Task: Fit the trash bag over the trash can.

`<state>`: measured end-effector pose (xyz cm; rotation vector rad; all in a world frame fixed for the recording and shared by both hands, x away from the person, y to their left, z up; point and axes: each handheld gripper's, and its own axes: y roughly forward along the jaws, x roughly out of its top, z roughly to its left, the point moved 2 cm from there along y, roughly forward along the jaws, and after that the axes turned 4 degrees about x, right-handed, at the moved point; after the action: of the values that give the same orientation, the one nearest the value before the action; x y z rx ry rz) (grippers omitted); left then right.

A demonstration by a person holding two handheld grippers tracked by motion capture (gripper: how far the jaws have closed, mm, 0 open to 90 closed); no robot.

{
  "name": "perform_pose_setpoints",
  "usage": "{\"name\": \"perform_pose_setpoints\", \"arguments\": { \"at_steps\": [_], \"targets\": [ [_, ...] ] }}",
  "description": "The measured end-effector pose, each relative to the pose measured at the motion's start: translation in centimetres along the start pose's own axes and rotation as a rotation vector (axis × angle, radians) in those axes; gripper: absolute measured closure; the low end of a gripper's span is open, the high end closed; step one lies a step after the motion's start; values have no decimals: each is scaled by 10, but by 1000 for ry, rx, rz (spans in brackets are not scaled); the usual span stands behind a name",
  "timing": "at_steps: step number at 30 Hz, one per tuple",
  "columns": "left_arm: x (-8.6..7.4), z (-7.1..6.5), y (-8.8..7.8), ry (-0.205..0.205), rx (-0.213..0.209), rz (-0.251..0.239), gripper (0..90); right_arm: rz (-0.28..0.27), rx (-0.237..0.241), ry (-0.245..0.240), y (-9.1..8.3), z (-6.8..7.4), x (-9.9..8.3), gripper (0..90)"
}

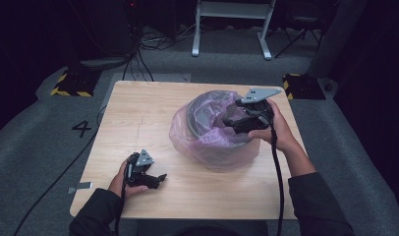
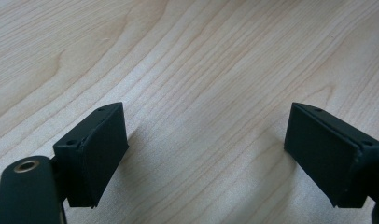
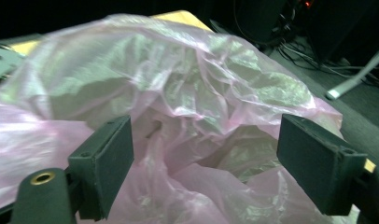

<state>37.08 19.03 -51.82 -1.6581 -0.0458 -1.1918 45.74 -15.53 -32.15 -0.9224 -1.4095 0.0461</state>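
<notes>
R hand-held gripper [image 1: 233, 119]: jaws wide apart, nothing clamped; pink bag [image 3: 187, 93] film lies between and ahead of them, pads not pressing it. Bag lines the bin [image 1: 200, 115], directly ahead of R gripper, at the near rim. L hand-held gripper [image 1: 156, 178]: jaws wide, empty, low over bare surface [image 2: 201, 70], bag well off to its right. R hand nearer. No labels on bag; floor mark reads "4" [image 1: 81, 128].

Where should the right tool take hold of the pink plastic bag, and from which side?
Probably at the loose crumpled edge of the pink plastic bag draped over the bin's near rim, coming from the person's side, where the open right tool already hovers. The film stands up in folds there, thin enough to pinch.
</notes>
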Motion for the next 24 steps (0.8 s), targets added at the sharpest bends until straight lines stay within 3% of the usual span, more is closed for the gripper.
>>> {"name": "perform_pose_setpoints", "arguments": {
  "at_steps": [24],
  "targets": [
    [0,0,0,0,0,0,131,-98,-108,-16,-43,10,-15,207]
  ]
}}
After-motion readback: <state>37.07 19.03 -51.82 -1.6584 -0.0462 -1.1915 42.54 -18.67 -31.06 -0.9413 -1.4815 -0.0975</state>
